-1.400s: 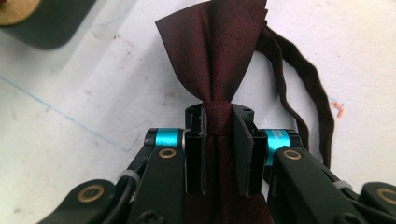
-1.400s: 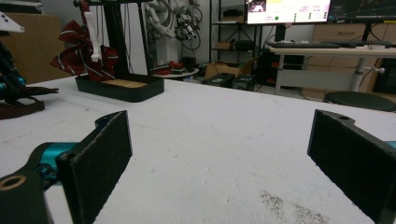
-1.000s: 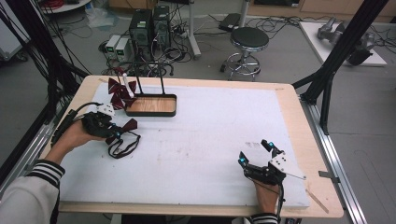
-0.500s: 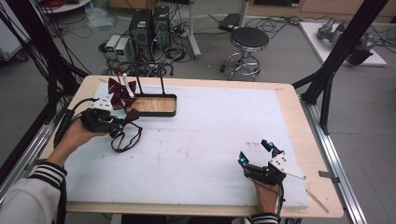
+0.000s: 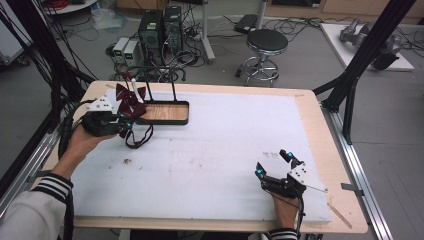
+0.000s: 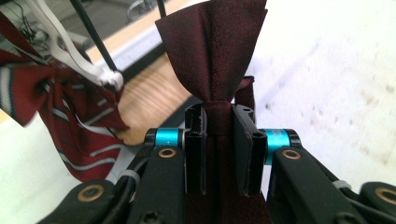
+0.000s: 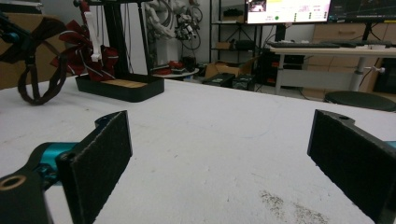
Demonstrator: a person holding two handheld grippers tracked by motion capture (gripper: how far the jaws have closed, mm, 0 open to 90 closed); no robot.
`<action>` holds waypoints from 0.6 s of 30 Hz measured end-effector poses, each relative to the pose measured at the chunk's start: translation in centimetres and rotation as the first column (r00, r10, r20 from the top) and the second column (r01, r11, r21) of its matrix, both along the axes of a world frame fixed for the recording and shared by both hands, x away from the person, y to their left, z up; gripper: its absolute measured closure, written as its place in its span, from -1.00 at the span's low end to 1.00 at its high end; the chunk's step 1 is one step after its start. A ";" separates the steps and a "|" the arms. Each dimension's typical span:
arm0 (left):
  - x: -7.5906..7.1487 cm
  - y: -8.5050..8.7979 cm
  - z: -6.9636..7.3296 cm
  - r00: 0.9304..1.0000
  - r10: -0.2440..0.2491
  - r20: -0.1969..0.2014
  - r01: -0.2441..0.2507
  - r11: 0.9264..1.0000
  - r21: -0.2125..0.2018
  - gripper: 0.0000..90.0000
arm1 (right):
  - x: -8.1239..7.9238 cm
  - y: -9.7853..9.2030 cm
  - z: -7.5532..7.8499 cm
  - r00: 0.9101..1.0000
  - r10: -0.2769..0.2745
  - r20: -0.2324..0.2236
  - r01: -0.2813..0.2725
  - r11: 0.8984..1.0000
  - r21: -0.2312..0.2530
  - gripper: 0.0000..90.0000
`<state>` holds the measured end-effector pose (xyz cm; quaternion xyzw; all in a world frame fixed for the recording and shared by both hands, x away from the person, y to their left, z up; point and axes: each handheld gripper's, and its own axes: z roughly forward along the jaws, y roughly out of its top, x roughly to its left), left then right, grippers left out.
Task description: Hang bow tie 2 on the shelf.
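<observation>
Your left hand-held gripper (image 6: 219,140) is pinching the knot of a dark maroon bow tie (image 6: 215,51) beside the wooden-based rack (image 5: 167,112) at the worktop's (image 5: 225,150) far left. Your right hand-held gripper (image 5: 274,165) is resting near the front edge, jaws spread wide.

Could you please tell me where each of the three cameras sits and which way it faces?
High view: above the person's side, facing forward and down on the white table; forearms, left gripper and right gripper show.
Left gripper view: on the left gripper, facing the dark red bow tie it clamps.
Right gripper view: on the right gripper, low, facing across the table.
Shared: all three show the wooden stand.
</observation>
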<state>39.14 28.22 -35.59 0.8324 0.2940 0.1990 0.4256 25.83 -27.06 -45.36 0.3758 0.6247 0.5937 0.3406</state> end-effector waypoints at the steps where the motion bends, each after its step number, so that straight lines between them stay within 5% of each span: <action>1: 0.0 0.0 0.1 1.000 0.006 0.006 -0.006 1.000 -0.010 0.69 | 0.0 0.0 0.0 1.000 0.000 0.000 0.000 1.000 0.000 -0.88; 18: 0.3 -0.9 1.6 0.990 0.084 0.115 -0.073 0.993 -0.097 0.69 | 0.0 0.0 0.0 1.000 0.001 0.001 -0.001 1.000 -0.001 -0.88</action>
